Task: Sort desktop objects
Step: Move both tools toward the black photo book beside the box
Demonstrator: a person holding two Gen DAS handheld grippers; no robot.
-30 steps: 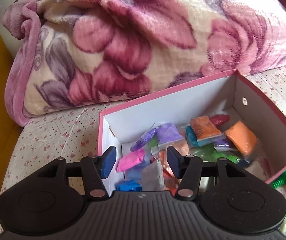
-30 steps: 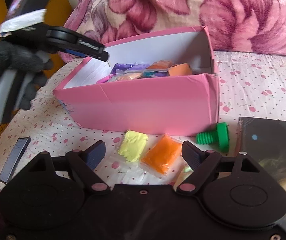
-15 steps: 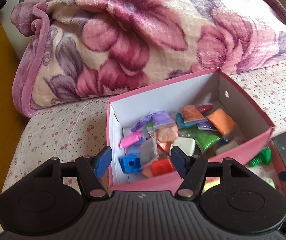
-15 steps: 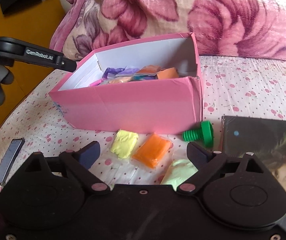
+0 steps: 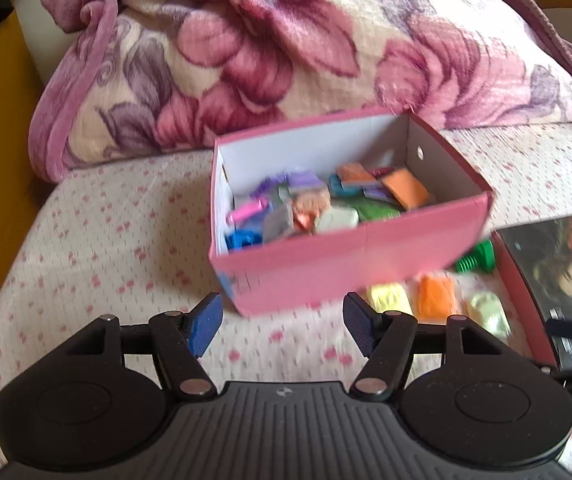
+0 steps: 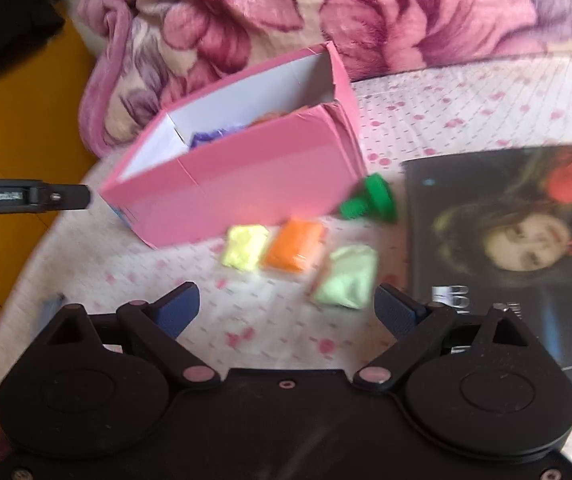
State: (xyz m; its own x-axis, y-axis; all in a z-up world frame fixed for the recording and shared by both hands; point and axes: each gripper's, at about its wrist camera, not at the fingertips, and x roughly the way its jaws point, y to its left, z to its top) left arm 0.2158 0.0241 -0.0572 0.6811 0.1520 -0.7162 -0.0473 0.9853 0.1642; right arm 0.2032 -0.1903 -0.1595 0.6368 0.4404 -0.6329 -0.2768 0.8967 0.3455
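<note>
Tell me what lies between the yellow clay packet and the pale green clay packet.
An orange clay packet lies between the yellow one and the pale green one, seen clearest in the right wrist view.

Home, likely a bedroom or living room. Plush floral blanket (image 5: 286,52) bunched across the top of both views; below it a soft surface under a white cover with pink dots (image 5: 106,240). Yellow floor (image 6: 26,128) at the left edge. Pink cardboard box (image 5: 345,268) of small coloured packets mid-frame, glossy portrait book (image 6: 505,248) at right.
</note>
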